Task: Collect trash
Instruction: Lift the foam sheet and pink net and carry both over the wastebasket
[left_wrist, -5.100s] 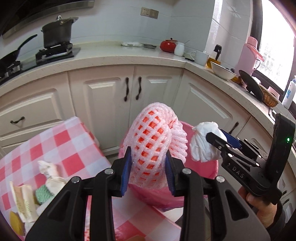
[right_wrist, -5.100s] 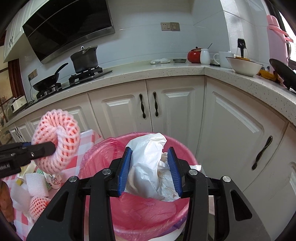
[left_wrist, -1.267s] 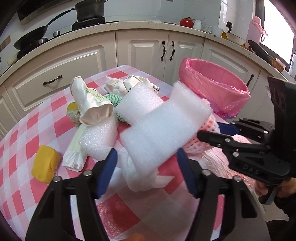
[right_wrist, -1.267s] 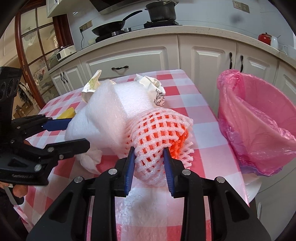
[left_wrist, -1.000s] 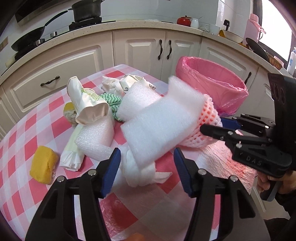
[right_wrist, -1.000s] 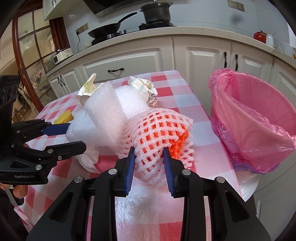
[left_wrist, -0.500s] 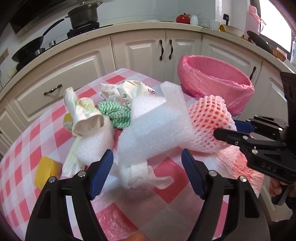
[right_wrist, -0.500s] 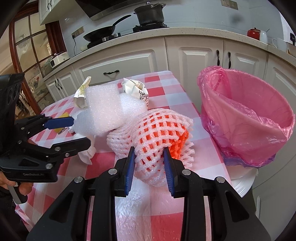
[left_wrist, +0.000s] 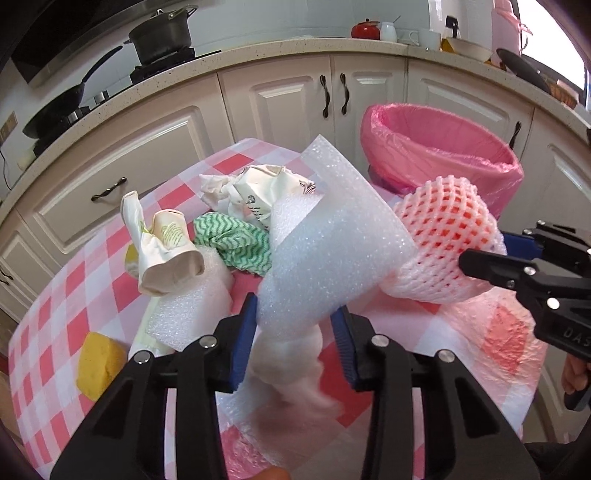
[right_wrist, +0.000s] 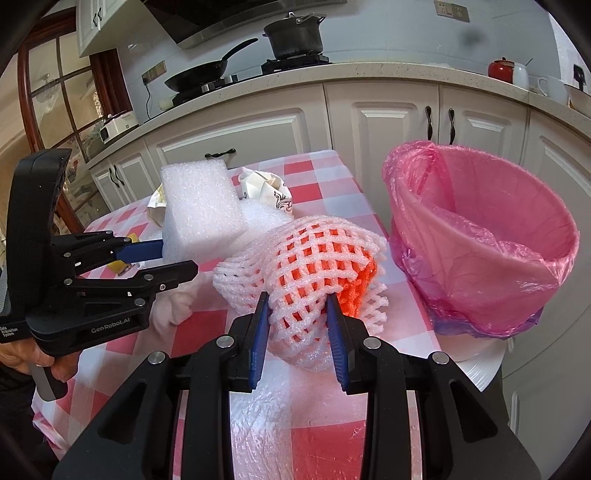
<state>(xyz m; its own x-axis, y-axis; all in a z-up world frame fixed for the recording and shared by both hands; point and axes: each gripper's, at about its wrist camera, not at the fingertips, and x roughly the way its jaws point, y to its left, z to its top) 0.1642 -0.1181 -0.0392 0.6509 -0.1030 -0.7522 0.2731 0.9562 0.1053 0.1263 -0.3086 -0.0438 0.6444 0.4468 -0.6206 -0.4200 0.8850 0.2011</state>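
Observation:
My left gripper (left_wrist: 293, 341) is shut on a folded white foam sheet (left_wrist: 332, 251), which also shows in the right wrist view (right_wrist: 201, 206), with a white tissue wad (left_wrist: 291, 354) hanging below it. My right gripper (right_wrist: 297, 328) is shut on a pink foam fruit net (right_wrist: 306, 266), which the left wrist view (left_wrist: 447, 236) shows lifted above the table. The pink-lined trash bin (right_wrist: 480, 229) stands just off the table's right edge, to the right of both grippers.
On the red-and-white checked table (left_wrist: 74, 295) lie a crumpled paper cup (left_wrist: 166, 254), a green patterned cloth (left_wrist: 236, 240), crumpled paper (left_wrist: 255, 192), another foam piece (left_wrist: 188, 306) and a yellow sponge (left_wrist: 98, 363). White cabinets (right_wrist: 388, 122) stand behind.
My left gripper has closed on the white foam sheet and lifted it. My right gripper keeps the pink net and has drawn a little nearer the bin.

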